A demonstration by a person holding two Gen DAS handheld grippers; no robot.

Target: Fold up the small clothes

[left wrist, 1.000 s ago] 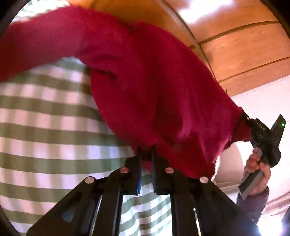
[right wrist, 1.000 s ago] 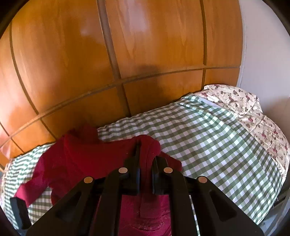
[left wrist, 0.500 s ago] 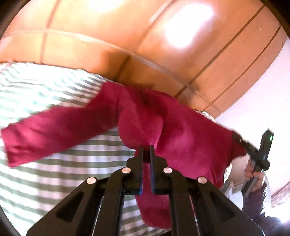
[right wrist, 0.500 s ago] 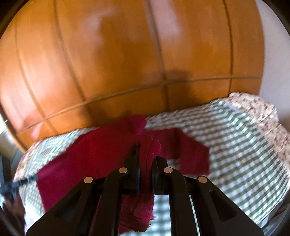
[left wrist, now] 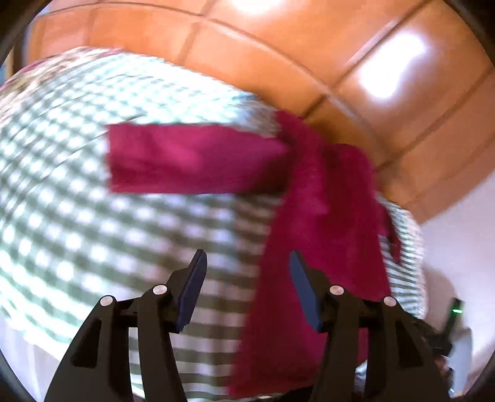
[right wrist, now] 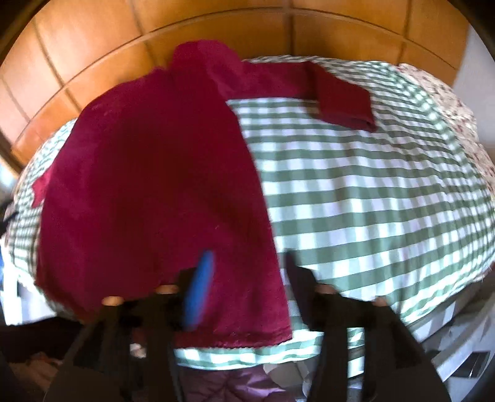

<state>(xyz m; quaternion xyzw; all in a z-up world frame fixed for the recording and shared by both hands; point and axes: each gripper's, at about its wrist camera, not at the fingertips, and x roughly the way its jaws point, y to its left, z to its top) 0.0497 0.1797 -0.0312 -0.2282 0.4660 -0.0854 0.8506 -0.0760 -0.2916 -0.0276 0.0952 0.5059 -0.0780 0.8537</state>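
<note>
- The red top [right wrist: 148, 173] lies spread on the bed [right wrist: 371, 198], over the green-and-white checked cover; its body is on the left of the right wrist view, 1 sleeve [right wrist: 337, 92] stretched out flat toward the far right, near the flowered pillow [right wrist: 445, 92]; laid out like this, it looks ready for the 1st fold.
- The right tongs [right wrist: 247, 278] are opening over the near hem of the top; the cloth runs between the 2 jaws, but the pads stand apart from it, so nothing is gripped; I judge this a release that lets the hem settle flat on the bed.
- The left tongs [left wrist: 247, 287] are opening too; the top's side edge hangs just by the right-hand jaw, whether touching it I cannot tell in the blur; the gap between the pads shows mostly checked cover.
- In the left wrist view the same sleeve [left wrist: 191, 157] lies straight across the cover, well apart from the jaws.
- Behind the bed stands a wooden panelled wall [right wrist: 216, 27]; the top's collar end lies close to it.
- Next comes, in my judgement, a fresh grip on a sleeve or side edge.
</note>
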